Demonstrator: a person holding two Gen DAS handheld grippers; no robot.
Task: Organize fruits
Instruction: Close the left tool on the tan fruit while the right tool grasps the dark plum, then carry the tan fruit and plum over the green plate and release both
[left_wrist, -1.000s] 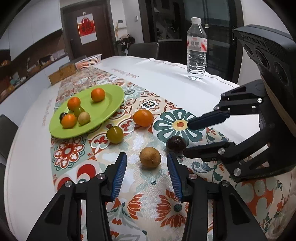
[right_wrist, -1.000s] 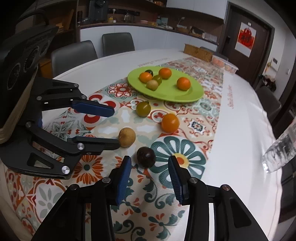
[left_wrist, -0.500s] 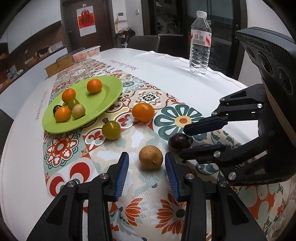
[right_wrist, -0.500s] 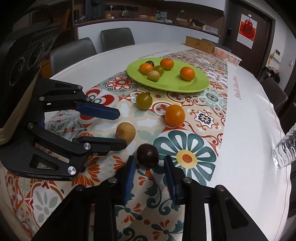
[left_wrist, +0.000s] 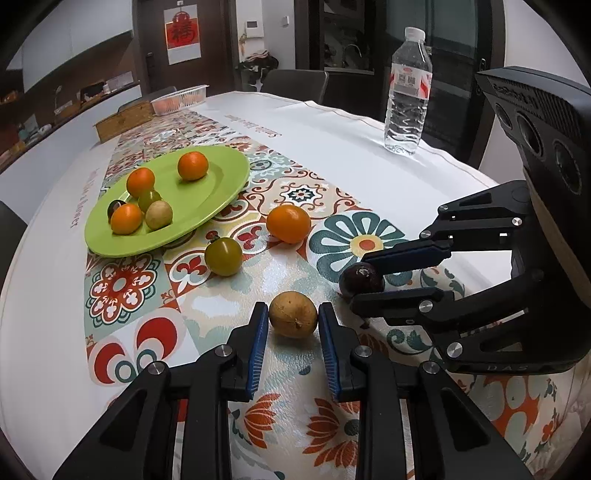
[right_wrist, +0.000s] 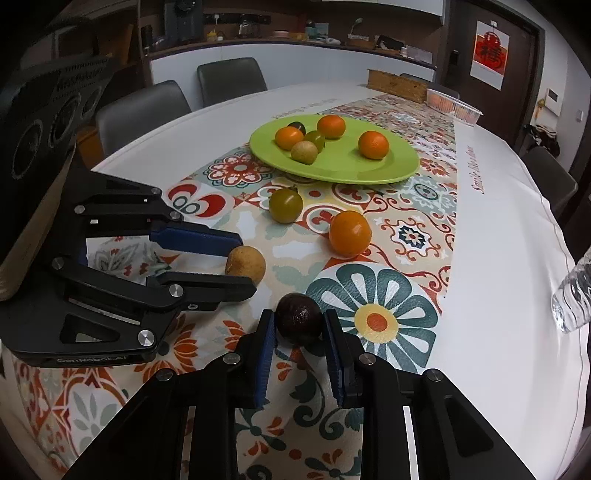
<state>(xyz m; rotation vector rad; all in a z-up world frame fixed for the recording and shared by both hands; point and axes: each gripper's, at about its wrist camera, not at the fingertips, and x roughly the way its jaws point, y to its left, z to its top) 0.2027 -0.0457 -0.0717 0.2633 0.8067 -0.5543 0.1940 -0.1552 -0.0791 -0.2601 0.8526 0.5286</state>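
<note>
A green plate (left_wrist: 218, 192) (right_wrist: 391, 170) holds several small fruits. On the patterned cloth lie an orange (left_wrist: 288, 223) (right_wrist: 349, 233), a green tomato (left_wrist: 223, 256) (right_wrist: 285, 205), a tan round fruit (left_wrist: 292, 314) (right_wrist: 245, 264) and a dark purple fruit (left_wrist: 360, 278) (right_wrist: 299, 318). My left gripper (left_wrist: 293, 319) (right_wrist: 243, 264) has its jaws around the tan fruit, pads touching its sides. My right gripper (right_wrist: 300, 326) (left_wrist: 364, 277) has its jaws around the dark fruit, pads against it. Both fruits rest on the table.
A water bottle (left_wrist: 406, 92) stands at the table's far right edge. A wooden box (left_wrist: 123, 123) (right_wrist: 397, 85) and a clear tray (left_wrist: 181, 99) (right_wrist: 454, 105) sit beyond the plate. Grey chairs (right_wrist: 142, 110) surround the table.
Both grippers moved forward and narrowed: the left now brackets the tan fruit, the right now brackets the dark fruit, pads touching.
</note>
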